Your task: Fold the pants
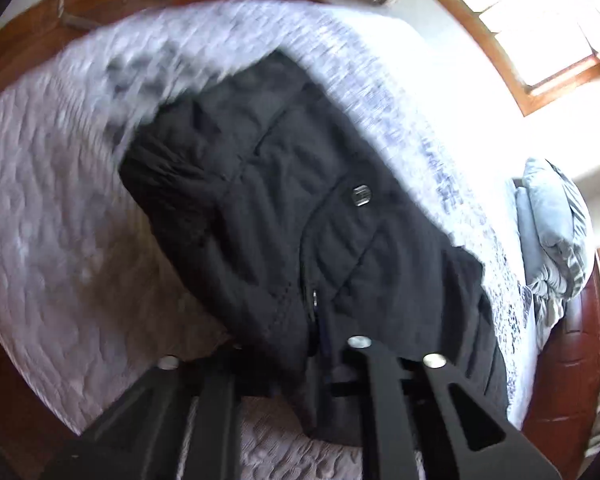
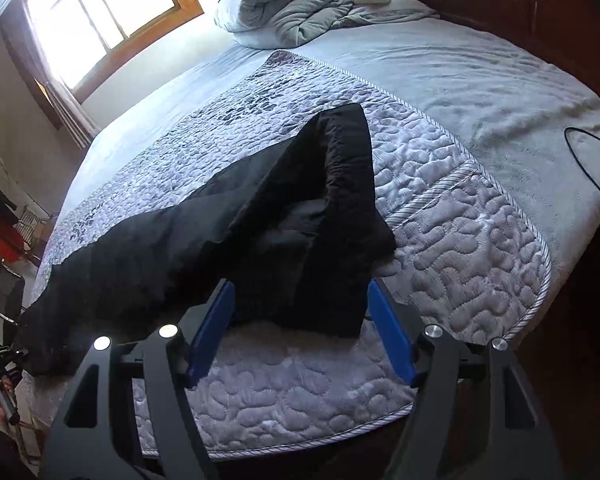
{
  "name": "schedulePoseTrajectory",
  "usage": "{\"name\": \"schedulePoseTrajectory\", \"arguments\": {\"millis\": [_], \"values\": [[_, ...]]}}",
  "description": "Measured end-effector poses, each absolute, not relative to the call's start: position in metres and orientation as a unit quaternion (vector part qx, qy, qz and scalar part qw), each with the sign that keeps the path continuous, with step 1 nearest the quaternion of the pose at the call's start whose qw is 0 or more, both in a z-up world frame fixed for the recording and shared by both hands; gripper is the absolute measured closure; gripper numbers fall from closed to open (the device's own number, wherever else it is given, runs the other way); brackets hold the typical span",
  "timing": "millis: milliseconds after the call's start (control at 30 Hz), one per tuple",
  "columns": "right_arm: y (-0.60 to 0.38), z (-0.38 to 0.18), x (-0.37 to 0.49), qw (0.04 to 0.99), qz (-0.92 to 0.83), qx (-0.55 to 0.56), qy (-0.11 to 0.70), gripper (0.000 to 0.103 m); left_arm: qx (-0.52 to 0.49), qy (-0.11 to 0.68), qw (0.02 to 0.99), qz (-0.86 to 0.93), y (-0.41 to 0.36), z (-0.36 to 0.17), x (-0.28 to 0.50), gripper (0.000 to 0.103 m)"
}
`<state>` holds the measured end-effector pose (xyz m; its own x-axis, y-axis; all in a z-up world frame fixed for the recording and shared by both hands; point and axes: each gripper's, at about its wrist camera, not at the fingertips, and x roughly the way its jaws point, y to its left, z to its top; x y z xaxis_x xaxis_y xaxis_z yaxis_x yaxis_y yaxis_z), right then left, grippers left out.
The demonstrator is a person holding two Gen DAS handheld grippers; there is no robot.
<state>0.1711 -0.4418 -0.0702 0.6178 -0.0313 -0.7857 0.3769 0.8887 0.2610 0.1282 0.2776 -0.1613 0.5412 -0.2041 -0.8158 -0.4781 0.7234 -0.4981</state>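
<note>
The black pants (image 2: 228,236) are lying across a grey quilted cover (image 2: 460,248) on the bed, waist end toward eight o'clock and leg ends reaching toward one o'clock in the right wrist view. The right gripper (image 2: 300,332) is hovering at six o'clock with its blue pads (image 2: 212,332) spread wide, straddling a pant hem. The left gripper (image 1: 300,376) is sitting narrow at six o'clock, pinching the pants' waist fabric near the button (image 1: 361,195). A bundled duvet (image 2: 296,4) is resting at twelve o'clock.
</note>
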Motion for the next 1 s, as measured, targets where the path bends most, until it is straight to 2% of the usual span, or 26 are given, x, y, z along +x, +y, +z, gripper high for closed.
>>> {"name": "schedulePoseTrajectory", "arguments": {"millis": [100, 233, 333, 400, 467, 600, 633, 800, 833, 900, 1000], "values": [[-0.437, -0.067, 0.167, 0.874, -0.1, 0.23, 0.417, 0.03, -0.347, 0.447, 0.82, 0.083, 0.282, -0.146, 0.125, 0.093], [-0.435, -0.066, 0.165, 0.857, -0.072, 0.304, 0.41, 0.03, -0.284, 0.499, 0.813, 0.099, 0.276, -0.177, 0.126, 0.09], [-0.43, -0.068, 0.169, 0.832, -0.029, 0.38, 0.402, 0.029, -0.268, 0.489, 0.823, 0.108, 0.269, -0.182, 0.123, 0.085], [-0.428, -0.067, 0.176, 0.818, -0.01, 0.416, 0.397, 0.029, -0.257, 0.483, 0.829, 0.117, 0.261, -0.178, 0.119, 0.076], [-0.427, -0.065, 0.191, 0.801, -0.002, 0.444, 0.401, 0.029, -0.236, 0.49, 0.829, 0.128, 0.252, -0.171, 0.112, 0.045], [-0.428, -0.074, 0.225, 0.768, -0.042, 0.462, 0.442, 0.029, -0.236, 0.488, 0.83, 0.132, 0.244, -0.16, 0.085, 0.027], [-0.43, -0.079, 0.235, 0.759, -0.063, 0.463, 0.453, 0.029, -0.248, 0.485, 0.827, 0.136, 0.243, -0.156, 0.075, 0.017], [-0.442, -0.106, 0.268, 0.717, -0.101, 0.508, 0.467, 0.03, -0.287, 0.483, 0.817, 0.128, 0.23, -0.151, 0.042, 0.008], [-0.444, -0.109, 0.274, 0.713, -0.109, 0.506, 0.473, 0.033, -0.289, 0.485, 0.816, 0.126, 0.228, -0.151, 0.039, 0.008], [-0.445, -0.118, 0.287, 0.707, -0.135, 0.486, 0.495, 0.059, -0.286, 0.488, 0.815, 0.122, 0.222, -0.153, 0.038, 0.008], [-0.442, -0.112, 0.307, 0.718, -0.135, 0.448, 0.514, 0.087, -0.279, 0.486, 0.82, 0.12, 0.214, -0.154, 0.043, 0.008]]}}
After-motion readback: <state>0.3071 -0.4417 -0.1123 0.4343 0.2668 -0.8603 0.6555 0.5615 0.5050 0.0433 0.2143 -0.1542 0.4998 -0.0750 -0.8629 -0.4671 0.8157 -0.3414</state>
